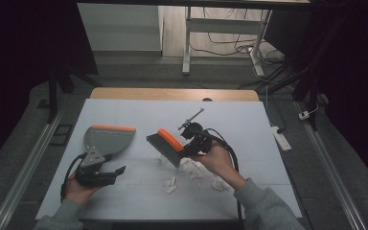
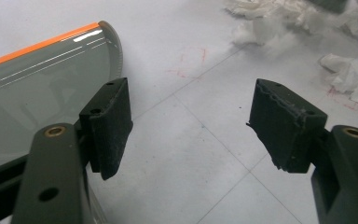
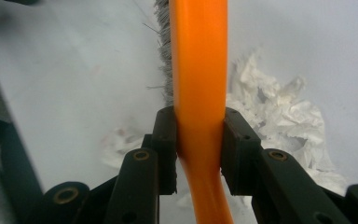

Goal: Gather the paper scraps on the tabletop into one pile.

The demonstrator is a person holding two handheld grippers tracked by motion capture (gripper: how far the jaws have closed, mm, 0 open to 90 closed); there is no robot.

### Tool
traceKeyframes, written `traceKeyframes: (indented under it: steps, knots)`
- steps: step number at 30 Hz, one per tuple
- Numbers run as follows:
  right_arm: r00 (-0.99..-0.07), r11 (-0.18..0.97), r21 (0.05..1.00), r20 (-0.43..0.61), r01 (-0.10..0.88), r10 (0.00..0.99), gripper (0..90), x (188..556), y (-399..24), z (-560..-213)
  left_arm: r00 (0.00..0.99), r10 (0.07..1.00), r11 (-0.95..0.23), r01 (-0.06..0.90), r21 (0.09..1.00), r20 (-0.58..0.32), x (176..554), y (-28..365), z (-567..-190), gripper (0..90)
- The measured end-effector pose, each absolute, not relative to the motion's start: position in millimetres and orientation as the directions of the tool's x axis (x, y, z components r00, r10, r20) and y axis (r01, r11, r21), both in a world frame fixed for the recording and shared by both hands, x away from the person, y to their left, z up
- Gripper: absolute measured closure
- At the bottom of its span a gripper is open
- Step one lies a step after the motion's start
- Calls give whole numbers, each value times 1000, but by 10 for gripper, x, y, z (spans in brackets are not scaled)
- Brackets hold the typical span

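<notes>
Black jaws of our right gripper [image 3: 198,149] clamp the brush [image 3: 199,70] by its stiff orange handle, over light, soft tissue scraps [image 1: 190,166]; our left gripper [image 2: 191,126] gapes beside the dustpan [image 1: 106,139].

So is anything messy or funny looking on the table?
Yes: crumpled white paper scraps lie scattered on the table near the brush. One pad of the left tool also looks chipped and ragged.
</notes>
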State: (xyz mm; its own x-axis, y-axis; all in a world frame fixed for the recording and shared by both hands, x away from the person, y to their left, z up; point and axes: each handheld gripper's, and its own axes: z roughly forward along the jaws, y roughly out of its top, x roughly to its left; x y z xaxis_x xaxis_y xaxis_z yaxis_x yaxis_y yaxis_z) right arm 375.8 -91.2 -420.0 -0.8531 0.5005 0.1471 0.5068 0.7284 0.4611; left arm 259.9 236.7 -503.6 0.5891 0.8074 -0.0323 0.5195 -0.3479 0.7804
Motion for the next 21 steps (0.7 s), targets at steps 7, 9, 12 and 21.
traceKeyframes:
  steps: [7,9,12,21]
  knots:
    - [-881,750,466,187,469,435,694,3526,-847,-4140,586,809,-345,518,783,-32,2604,2363,-5031,302]
    - [-884,766,443,197,466,424,694,3508,-728,-4223,585,810,-343,519,783,-33,2607,2362,-5030,303]
    - [-880,770,427,228,474,416,694,3549,-503,-4360,587,809,-344,516,785,-31,2608,2360,-5028,303]
    - [-858,787,342,200,513,473,694,3864,-206,-4673,592,805,-343,512,788,-35,2610,2367,-5028,303]
